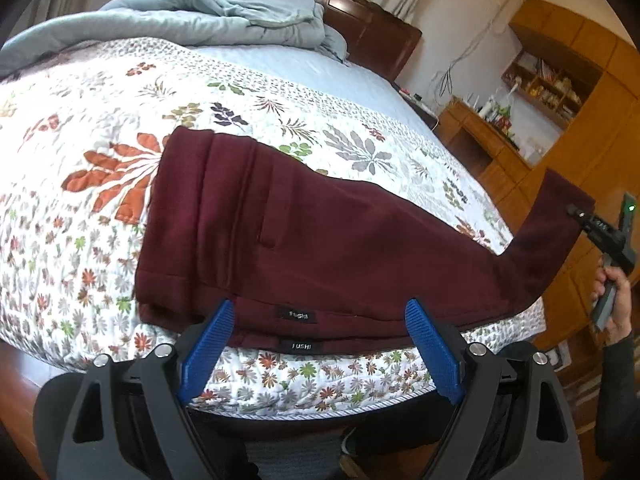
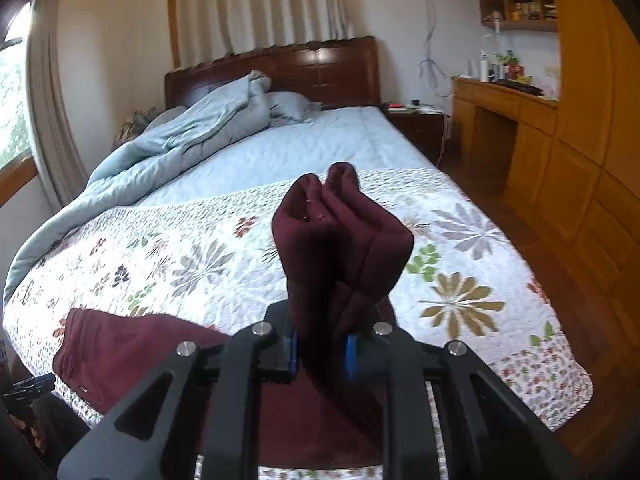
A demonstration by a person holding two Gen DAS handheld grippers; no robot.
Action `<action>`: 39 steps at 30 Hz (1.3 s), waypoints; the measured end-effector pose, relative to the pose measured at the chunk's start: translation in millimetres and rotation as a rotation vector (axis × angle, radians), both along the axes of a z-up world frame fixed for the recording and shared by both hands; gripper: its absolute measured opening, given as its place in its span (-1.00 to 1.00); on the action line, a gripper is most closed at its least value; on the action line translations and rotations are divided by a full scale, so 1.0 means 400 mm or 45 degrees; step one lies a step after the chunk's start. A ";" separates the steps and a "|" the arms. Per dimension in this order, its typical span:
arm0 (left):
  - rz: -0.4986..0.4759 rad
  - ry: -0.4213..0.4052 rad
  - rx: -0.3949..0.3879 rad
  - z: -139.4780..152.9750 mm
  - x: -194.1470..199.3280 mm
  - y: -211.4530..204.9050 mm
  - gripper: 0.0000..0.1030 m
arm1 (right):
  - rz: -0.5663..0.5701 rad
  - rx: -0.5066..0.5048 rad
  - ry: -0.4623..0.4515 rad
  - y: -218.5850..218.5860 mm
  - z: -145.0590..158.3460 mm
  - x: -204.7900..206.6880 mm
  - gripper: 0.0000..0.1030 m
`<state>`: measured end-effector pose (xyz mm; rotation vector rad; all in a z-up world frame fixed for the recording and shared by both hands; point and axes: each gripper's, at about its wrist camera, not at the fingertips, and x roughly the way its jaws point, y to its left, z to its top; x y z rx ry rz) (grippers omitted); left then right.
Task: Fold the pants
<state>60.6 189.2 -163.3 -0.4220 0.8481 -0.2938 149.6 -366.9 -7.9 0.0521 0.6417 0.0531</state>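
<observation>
R tongs point(image 2: 322, 350) clamped on pants point(image 1: 280, 232) leg ends, lifted off bed point(image 1: 100, 120); L tongs point(image 1: 320, 344) apart nr waistband; carry hems over evenly, keep edges aligned w/ waistband.

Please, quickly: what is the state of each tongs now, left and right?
Left tongs: open, holding nothing, near the pants waistband.
Right tongs: closed on the pants' leg end, lifted off the bed.
</observation>
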 end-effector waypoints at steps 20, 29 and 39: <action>-0.048 -0.016 -0.170 -0.032 -0.022 0.026 0.71 | 0.299 -0.458 0.152 0.365 -0.179 0.010 -0.71; -0.056 0.006 -0.186 -0.042 -0.016 0.024 0.71 | 0.355 -0.531 0.175 0.414 -0.220 0.007 -0.71; -0.056 0.021 -0.205 -0.045 -0.009 0.024 0.71 | 0.401 -0.598 0.177 0.447 -0.248 0.004 -0.71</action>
